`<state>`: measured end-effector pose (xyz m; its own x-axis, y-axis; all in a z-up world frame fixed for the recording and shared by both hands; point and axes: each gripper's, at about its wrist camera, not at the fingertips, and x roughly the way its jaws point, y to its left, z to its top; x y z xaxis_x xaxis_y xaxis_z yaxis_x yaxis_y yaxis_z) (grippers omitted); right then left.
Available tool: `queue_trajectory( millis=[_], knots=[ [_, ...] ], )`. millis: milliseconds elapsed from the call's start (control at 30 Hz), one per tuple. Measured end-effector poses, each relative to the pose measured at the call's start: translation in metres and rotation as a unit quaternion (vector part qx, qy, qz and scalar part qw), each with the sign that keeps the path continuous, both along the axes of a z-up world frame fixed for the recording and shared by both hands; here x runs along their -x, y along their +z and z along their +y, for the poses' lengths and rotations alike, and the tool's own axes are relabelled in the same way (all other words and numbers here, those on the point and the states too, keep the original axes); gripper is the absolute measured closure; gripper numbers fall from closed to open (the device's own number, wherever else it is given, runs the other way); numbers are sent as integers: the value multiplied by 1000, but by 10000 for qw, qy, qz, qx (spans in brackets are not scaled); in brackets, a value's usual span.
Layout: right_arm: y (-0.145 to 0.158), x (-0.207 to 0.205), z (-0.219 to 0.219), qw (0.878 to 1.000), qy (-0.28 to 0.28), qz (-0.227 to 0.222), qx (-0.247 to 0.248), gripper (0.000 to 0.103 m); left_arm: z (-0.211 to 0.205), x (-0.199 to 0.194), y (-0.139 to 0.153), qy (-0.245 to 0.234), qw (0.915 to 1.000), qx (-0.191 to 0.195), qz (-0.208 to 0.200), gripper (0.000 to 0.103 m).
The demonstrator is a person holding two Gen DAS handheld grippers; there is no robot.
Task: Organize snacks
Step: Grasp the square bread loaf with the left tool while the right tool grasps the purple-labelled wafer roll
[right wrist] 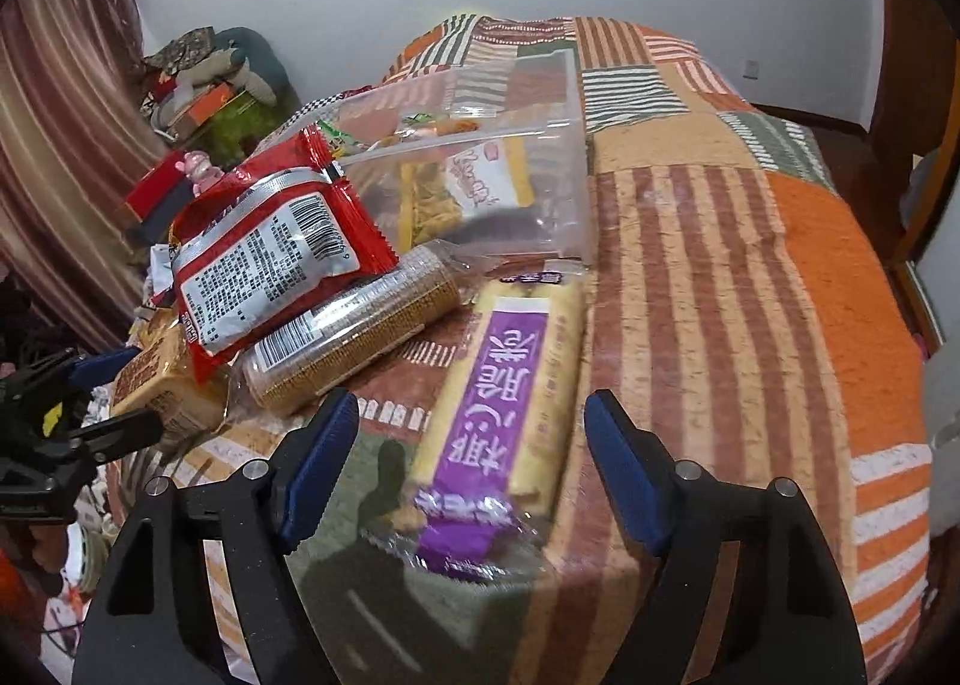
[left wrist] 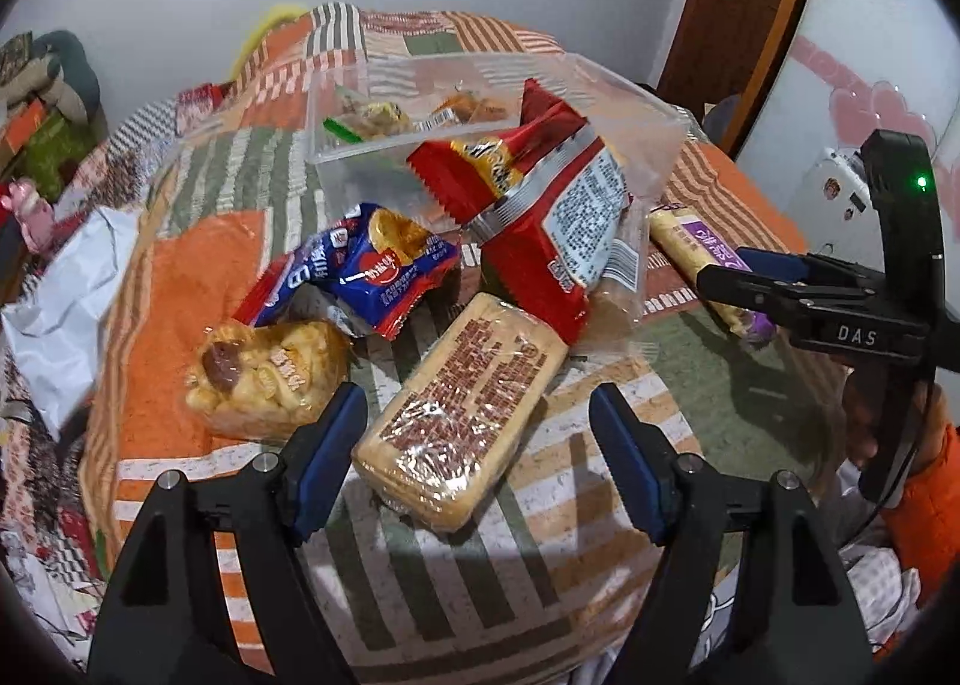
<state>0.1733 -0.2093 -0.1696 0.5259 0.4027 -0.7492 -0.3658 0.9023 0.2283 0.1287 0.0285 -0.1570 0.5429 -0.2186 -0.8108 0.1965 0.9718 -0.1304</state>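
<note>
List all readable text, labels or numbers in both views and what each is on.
"DAS": on the right gripper, white letters on its black body.
Purple-label biscuit pack: large white Chinese characters, upside down to the camera, not reliably readable.
Red snack bag: barcode and white panel of print, too small.
Blue snack bag: Chinese print, blurred.
Flat biscuit pack, between the open left gripper's fingers: brown print, illegible.

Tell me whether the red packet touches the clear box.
Touching: the left wrist view shows the red packet leaning on the clear box's front rim.
</note>
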Motion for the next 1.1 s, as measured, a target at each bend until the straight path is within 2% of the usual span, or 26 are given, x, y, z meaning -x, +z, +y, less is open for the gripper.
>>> queue_trajectory(
  millis=[200,333,367,400,467,500,767,1100],
  knots=[
    [-5,-6,0,9999,-59,93,-63,34,9,-17,-24,144,9990,295,319,29],
    [-7,-4,2,10000,-41,31,59,36,13,-18,-31,280,9981,488,237,33],
    [-7,-3,3,9999,-26,1,131,37,13,-18,-31,283,9981,495,213,38],
    [-7,-2,4,9998,-22,-27,199,40,14,-17,-32,286,9981,501,221,48],
    [-7,-1,4,9995,-16,-76,318,48,15,-14,-32,259,9980,510,253,61],
    [-7,-2,2,9995,-14,-73,292,49,15,-13,-31,270,9982,477,245,62],
    [-3,2,-16,9997,-116,-92,175,58,15,11,-24,476,9987,196,21,64],
    [11,18,-30,9995,-158,-255,-39,61,24,23,7,737,9963,294,-319,66]
  ],
)
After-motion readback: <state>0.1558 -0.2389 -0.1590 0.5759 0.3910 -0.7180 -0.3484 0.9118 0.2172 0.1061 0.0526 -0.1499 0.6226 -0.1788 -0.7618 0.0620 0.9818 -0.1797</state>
